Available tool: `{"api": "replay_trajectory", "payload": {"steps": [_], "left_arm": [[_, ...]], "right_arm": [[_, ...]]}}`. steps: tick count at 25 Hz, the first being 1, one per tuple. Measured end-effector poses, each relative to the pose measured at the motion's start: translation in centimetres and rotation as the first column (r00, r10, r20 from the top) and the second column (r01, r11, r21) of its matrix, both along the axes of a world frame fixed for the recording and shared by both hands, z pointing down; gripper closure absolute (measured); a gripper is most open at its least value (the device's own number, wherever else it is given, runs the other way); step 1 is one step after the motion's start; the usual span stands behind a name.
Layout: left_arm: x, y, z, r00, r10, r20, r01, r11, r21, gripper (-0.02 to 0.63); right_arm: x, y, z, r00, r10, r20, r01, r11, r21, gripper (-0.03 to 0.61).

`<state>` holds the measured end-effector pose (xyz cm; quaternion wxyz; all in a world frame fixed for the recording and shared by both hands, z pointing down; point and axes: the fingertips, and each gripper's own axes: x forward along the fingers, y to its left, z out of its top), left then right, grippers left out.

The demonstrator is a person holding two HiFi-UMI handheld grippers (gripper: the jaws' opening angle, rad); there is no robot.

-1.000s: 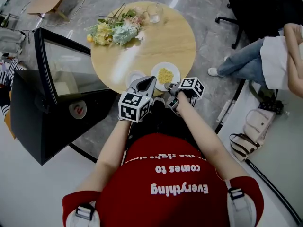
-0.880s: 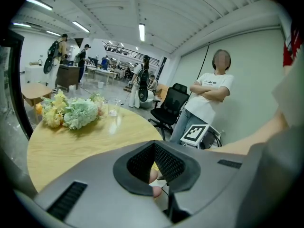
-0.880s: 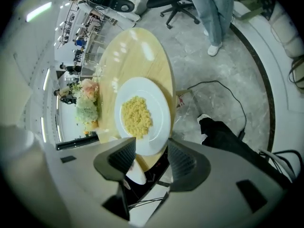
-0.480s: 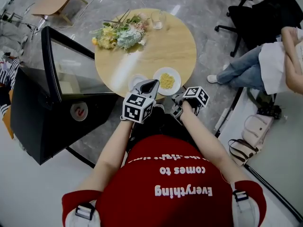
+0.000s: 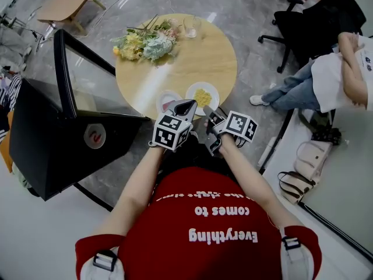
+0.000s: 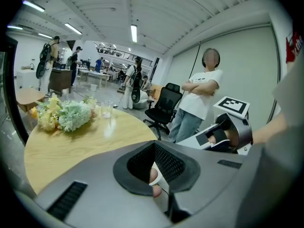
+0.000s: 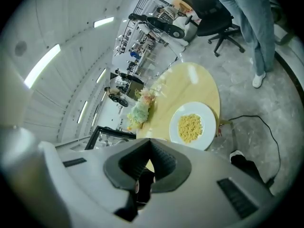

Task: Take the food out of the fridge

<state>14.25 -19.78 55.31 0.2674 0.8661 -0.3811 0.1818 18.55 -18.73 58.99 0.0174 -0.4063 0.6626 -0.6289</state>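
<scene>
Left gripper (image 5: pixel 186 105) clenched, empty; right gripper (image 5: pixel 208 111) jaws just closed on nothing; open black glass-door fridge (image 5: pixel 52 139) lies left of both; left gripper nearer, I'd use it.

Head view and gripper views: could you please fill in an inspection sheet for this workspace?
Surface: round wooden table.
Job's things: plate of yellow food and smaller dish at the table's near edge; black fridge, glass door open.
Clutter: flower bunch, drinking glass.
Grippers: left gripper shut, empty, near the smaller dish; right gripper, jaws have just closed on nothing.
Cables: one black cable on the floor.
Surroundings: bystander with folded arms, office chair, bags on the floor.
</scene>
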Motion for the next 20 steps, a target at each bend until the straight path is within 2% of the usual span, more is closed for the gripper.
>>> {"api": "replay_trajectory", "payload": {"steps": [5,9,13,16,18,20], "left_arm": [[-0.3,1.3,-1.7,1.0,-0.018,-0.022,0.018,1.0,0.019,0.616],[-2.0,2.7,-3.0,0.998,-0.049,-0.038,0.051,0.998,0.036,0.617],[-4.9,4.0,-4.2,0.991,-0.126,-0.054,0.129,0.99,0.062,0.617],[-7.7,5.8,-4.5,0.979,-0.194,-0.054,0.198,0.978,0.071,0.615],[-10.5,7.1,-4.5,0.963,-0.264,-0.049,0.267,0.961,0.073,0.616],[-13.9,8.7,-4.3,0.936,-0.348,-0.043,0.351,0.934,0.068,0.616]], "right_arm": [[-0.4,1.5,-1.3,1.0,0.021,0.014,-0.021,1.0,0.002,0.566],[-2.0,2.1,-3.1,0.999,0.01,0.036,-0.012,0.999,0.051,0.566],[-5.4,2.7,-4.8,0.994,-0.089,0.055,0.082,0.99,0.115,0.566],[-8.6,4.2,-4.9,0.983,-0.17,0.067,0.161,0.98,0.12,0.566],[-11.6,5.1,-4.6,0.967,-0.245,0.074,0.236,0.965,0.114,0.566],[-15.1,6.4,-4.4,0.939,-0.337,0.076,0.328,0.939,0.105,0.566]]}}
